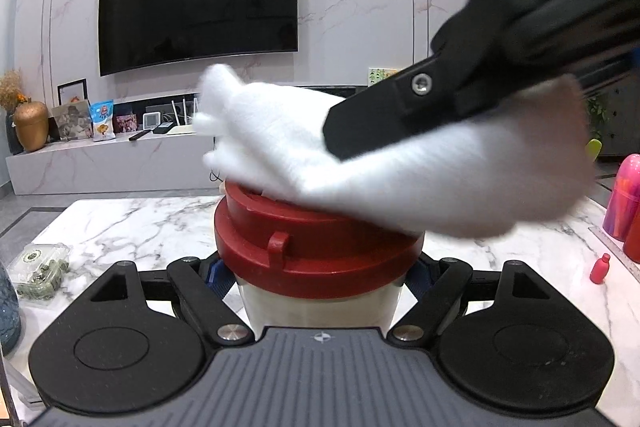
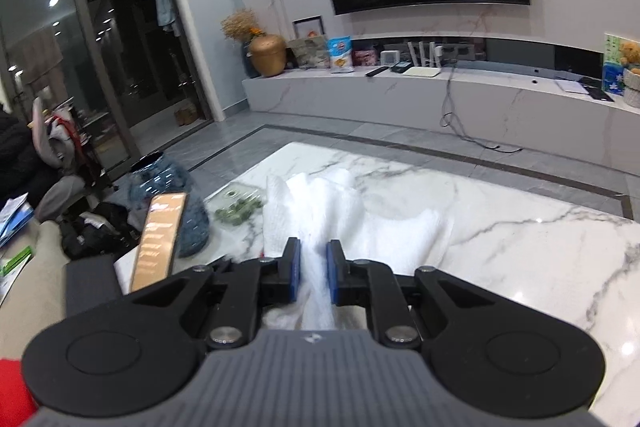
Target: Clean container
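White cloth (image 1: 420, 163): bunched paper-like wipe, draped over the top of the red lid (image 1: 312, 247) and touching its right half; blurred in the left wrist view.
Container (image 1: 320, 303): pale jar standing upright on the marble table (image 1: 120, 227), capped by the lid, directly ahead of the left gripper (image 1: 320, 279).
Left gripper: fingers closed around the jar body just under the lid, blue pads pressed to both sides; it has hold of the container.
Right gripper (image 2: 313, 267): fingers nearly closed, pinching the cloth between the blue pads (image 2: 294, 267); the cloth fans out ahead of them.
Key relation: the right gripper comes in from the upper right and sits above the lid, so the jar lies below its fingers, with the jar's long axis vertical. The right hand is the working one; the left only steadies.
Judgement: wiping of the lid top appears under way; the next stroke likely needs to sweep leftward across the bare left side of the lid.
Risk: the thin cloth could snag on the lid's raised tab (image 1: 278, 247).
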`<state>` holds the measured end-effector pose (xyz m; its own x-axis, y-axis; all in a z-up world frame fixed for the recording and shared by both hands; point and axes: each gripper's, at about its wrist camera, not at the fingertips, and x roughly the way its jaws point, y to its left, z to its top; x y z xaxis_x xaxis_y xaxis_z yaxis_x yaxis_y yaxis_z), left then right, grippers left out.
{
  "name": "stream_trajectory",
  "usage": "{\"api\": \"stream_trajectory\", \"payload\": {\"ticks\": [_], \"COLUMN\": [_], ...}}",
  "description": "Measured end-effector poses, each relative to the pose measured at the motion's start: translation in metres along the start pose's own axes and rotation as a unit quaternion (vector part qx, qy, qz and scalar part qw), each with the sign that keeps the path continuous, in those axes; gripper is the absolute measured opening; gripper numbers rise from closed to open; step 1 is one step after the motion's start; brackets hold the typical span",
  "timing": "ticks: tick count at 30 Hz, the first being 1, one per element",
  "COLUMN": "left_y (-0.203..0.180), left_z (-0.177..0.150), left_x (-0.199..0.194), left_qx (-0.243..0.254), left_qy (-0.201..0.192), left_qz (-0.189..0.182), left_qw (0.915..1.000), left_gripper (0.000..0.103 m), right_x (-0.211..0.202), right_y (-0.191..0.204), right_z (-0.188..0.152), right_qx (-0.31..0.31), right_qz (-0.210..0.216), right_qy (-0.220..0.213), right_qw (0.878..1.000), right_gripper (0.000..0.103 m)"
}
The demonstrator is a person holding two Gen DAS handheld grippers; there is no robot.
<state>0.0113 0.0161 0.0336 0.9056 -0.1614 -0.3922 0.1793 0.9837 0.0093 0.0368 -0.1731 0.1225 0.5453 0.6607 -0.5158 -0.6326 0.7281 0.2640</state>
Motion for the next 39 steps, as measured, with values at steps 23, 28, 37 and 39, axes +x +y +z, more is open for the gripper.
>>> {"api": "stream_trajectory", "payload": {"ticks": [23, 28, 37, 39], "left_y": [-0.016, -0.017, -0.022, -0.022], "left_z": [-0.003, -0.003, -0.004, -0.003], "left_x": [0.005, 0.004, 0.003, 0.004], "left_qx": [0.003, -0.001, 0.003, 0.003], "left_qy": [-0.003, -0.002, -0.005, -0.004], "left_qz": [-0.001, 0.001, 0.001, 0.001], "left_qw": [1.0000, 1.0000, 1.0000, 1.0000], "left_gripper": [0.081, 0.081, 0.081, 0.081], "right_x": [0.004, -0.018, -0.047, -0.048], "right_y": [-0.008, 0.000, 0.008, 0.010], "right_z": [0.004, 0.003, 0.042, 0.049], "right_qx": [0.004, 0.005, 0.048, 0.062], "right_qz": [-0.023, -0.019, 0.066, 0.095], "right_qy": [-0.010, -0.024, -0.107, -0.116], "right_qw": [1.000, 1.000, 0.991, 0.987], "right_gripper": [0.016, 0.016, 0.016, 0.016]}}
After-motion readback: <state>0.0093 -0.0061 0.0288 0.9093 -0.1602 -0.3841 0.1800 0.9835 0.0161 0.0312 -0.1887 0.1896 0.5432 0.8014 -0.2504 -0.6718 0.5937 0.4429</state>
